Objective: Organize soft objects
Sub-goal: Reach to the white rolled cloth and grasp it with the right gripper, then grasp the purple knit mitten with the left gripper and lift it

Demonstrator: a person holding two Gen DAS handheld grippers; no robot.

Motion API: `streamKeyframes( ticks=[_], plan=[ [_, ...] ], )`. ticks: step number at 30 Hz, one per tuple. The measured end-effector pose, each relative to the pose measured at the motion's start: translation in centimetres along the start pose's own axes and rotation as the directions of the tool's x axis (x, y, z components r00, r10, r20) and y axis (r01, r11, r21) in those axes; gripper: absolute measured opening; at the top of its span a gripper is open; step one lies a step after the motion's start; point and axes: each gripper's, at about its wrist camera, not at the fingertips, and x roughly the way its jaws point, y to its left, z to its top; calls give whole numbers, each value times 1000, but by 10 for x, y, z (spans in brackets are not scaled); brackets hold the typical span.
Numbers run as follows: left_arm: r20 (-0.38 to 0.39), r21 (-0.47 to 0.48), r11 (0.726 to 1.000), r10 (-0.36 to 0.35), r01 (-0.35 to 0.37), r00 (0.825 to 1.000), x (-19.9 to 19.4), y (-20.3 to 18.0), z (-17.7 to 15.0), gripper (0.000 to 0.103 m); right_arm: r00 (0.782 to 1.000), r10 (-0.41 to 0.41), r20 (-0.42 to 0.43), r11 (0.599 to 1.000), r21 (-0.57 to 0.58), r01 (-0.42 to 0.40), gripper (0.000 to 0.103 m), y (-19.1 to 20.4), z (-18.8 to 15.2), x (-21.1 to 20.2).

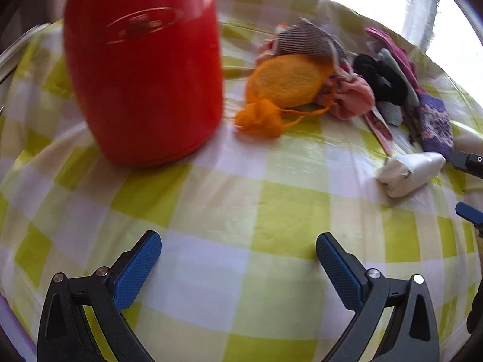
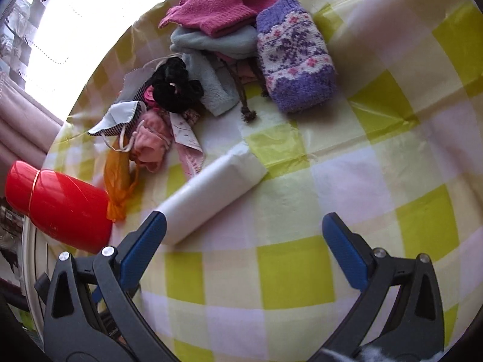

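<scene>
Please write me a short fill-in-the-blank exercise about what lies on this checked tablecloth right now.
1. Both the left claw and the right claw are ____ and hold nothing.
2. The tall hard container beside the orange net is coloured ____.
3. The knitted purple sock bears a ____-and-pink pattern.
4. The white roll lies nearest the ____ claw.

Missing words: open; red; white; right

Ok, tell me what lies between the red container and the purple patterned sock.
In the right wrist view, between the red container and the purple patterned sock lie the orange mesh bag, a pile of small cloths and the white roll.
</scene>
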Motion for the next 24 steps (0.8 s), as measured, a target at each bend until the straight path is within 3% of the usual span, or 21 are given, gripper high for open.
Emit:
streamKeyframes(
  ticks=[2,6,10,13,15,18,24],
  plan=[
    [17,-40,999,-7,7,1000,-3,9,-2,103,1000,-17,-15,1000,11,18,103,23,3,13],
    [2,11,999,42,-42,999,0,-3,-1,103,988,-150,-29,989,7,151,103,60,7,46],
    [3,17,999,33,-33,999,-2,-4,-1,103,951,-309,12,945,-106,308,101,86,0,69],
    [4,19,999,32,-32,999,-3,-4,-2,103,956,-279,95,920,-257,294,74,89,-12,64],
    [5,19,999,33,-33,999,-2,-4,-3,103,968,-228,109,903,-348,252,38,78,-18,53],
    [6,20,999,34,-34,999,-2,-4,-4,103,986,-138,97,884,-436,167,35,44,-24,27],
    [2,23,999,39,-39,999,2,-9,-1,103,995,-95,40,847,-521,102,35,-30,-26,-15]
  ],
)
